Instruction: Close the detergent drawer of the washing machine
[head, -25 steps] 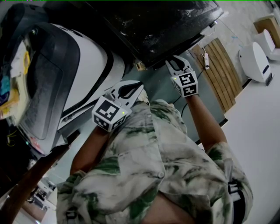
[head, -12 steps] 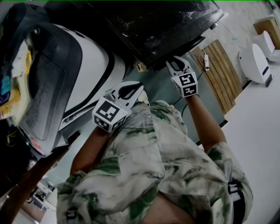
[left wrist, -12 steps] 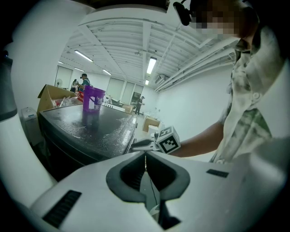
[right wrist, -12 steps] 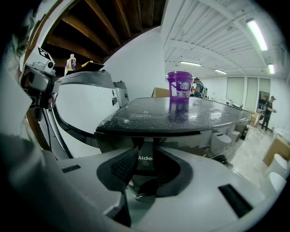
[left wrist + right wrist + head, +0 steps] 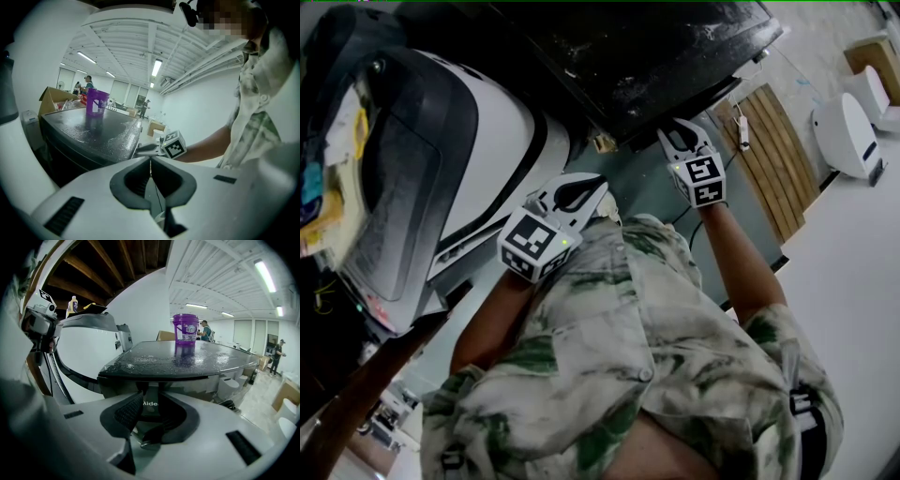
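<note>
The washing machine's wet black top (image 5: 656, 56) fills the upper middle of the head view. My right gripper (image 5: 672, 125) is tucked under its front lip. In the right gripper view the jaws (image 5: 150, 391) stand open by a narrow gap, close to a front panel (image 5: 150, 403) printed "Midea" just below the dark top (image 5: 187, 359). I cannot tell whether that panel is the detergent drawer. My left gripper (image 5: 592, 185) hangs lower and to the left, in front of the person's shirt. Its jaws (image 5: 150, 160) are shut with nothing in them. The left gripper view also catches the right gripper (image 5: 138, 150).
A white machine with a dark curved door (image 5: 422, 169) stands at the left. A purple bucket (image 5: 186, 328) sits on the black top. A wooden slatted panel (image 5: 769, 150) and a white device (image 5: 848, 131) lie at the right. People stand far off in the room.
Hardly anything: the right gripper has crept slightly up and to the right under the machine's lip. The left gripper has stayed put.
</note>
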`<act>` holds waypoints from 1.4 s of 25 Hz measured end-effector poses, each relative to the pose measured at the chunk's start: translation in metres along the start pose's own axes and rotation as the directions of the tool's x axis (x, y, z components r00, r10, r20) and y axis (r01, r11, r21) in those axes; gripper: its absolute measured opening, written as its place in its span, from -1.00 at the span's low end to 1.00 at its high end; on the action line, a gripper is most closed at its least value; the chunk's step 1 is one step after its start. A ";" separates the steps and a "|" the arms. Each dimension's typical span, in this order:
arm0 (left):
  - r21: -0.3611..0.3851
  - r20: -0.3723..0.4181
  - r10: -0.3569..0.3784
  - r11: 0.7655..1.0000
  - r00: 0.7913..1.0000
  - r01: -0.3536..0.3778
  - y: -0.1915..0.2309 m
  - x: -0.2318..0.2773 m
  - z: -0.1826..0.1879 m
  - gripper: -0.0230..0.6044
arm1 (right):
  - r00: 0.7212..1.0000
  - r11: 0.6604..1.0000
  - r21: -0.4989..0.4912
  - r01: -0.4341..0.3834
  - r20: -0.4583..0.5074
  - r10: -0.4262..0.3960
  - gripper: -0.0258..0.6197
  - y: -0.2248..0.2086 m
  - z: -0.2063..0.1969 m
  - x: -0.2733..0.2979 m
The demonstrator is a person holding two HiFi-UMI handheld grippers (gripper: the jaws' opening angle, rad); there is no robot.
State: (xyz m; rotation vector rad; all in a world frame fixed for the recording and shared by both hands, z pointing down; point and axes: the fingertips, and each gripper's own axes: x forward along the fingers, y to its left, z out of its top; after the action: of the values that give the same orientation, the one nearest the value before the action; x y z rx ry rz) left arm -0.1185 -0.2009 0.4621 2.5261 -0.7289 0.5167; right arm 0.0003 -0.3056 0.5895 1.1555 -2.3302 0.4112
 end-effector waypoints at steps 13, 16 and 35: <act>-0.005 -0.010 -0.013 1.000 1.000 0.013 0.003 0.002 -0.005 -0.84 | 1.000 1.000 0.003 0.001 0.007 -0.002 -0.54 -0.001 0.002 0.002; -0.008 -0.011 -0.012 1.000 1.000 0.012 0.003 0.003 -0.003 -0.84 | 1.000 1.000 0.000 -0.002 0.009 0.002 -0.54 -0.002 0.002 0.002; -0.014 -0.026 -0.001 1.000 1.000 0.000 -0.002 0.009 -0.006 -0.84 | 0.999 1.000 0.011 -0.020 0.032 0.020 -0.55 -0.002 0.003 0.007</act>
State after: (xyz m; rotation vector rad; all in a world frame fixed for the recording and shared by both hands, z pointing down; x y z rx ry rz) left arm -0.1119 -0.1999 0.4709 2.5019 -0.7198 0.5410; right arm -0.0023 -0.3128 0.5908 1.1531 -2.3712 0.4169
